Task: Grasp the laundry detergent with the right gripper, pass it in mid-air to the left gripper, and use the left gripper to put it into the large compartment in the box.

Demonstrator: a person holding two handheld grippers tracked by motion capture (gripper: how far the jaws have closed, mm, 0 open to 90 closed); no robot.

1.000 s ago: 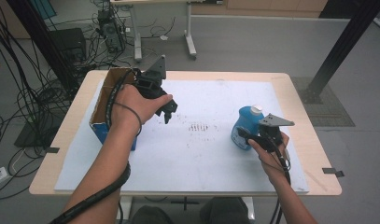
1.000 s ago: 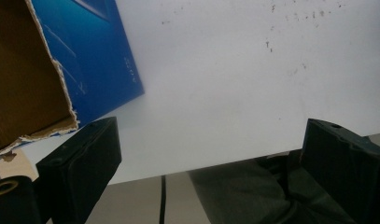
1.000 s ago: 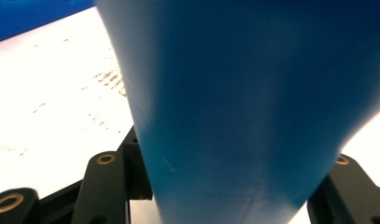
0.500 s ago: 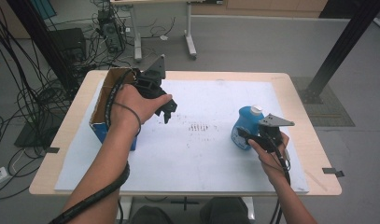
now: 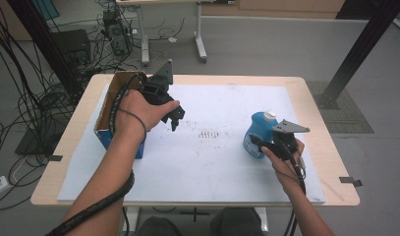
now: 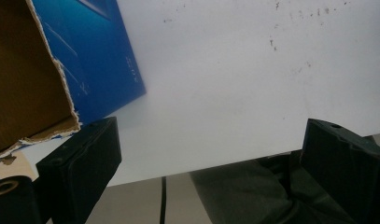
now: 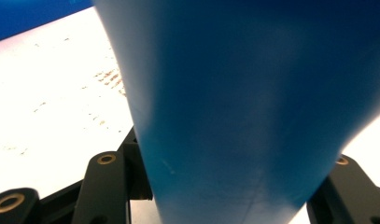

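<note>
Blue bottle (image 5: pixel 256 132) with a white cap stands upright on the right part of the white mat (image 5: pixel 222 162), close to the person's side of the table (image 5: pixel 330 162). The right gripper (image 5: pixel 266 145) is clamped on it: in the right gripper view the bottle's blue body (image 7: pixel 253 107) fills the space between the two black jaws, which press against its sides. The right hand (image 5: pixel 283 164) holds that gripper from behind, with its cable trailing down along the forearm. Farther off, toward the left, the left gripper (image 5: pixel 175 118) hangs above the mat in the left hand (image 5: pixel 138 110), its jaws spread wide apart with nothing between them. Just beside it, at the table's left edge, sits an open cardboard box (image 5: pixel 111 110) with blue outer walls and a torn rim (image 6: pixel 52 74). Faint dark specks (image 5: pixel 210 133) mark the mat's middle, between the two grippers.
</note>
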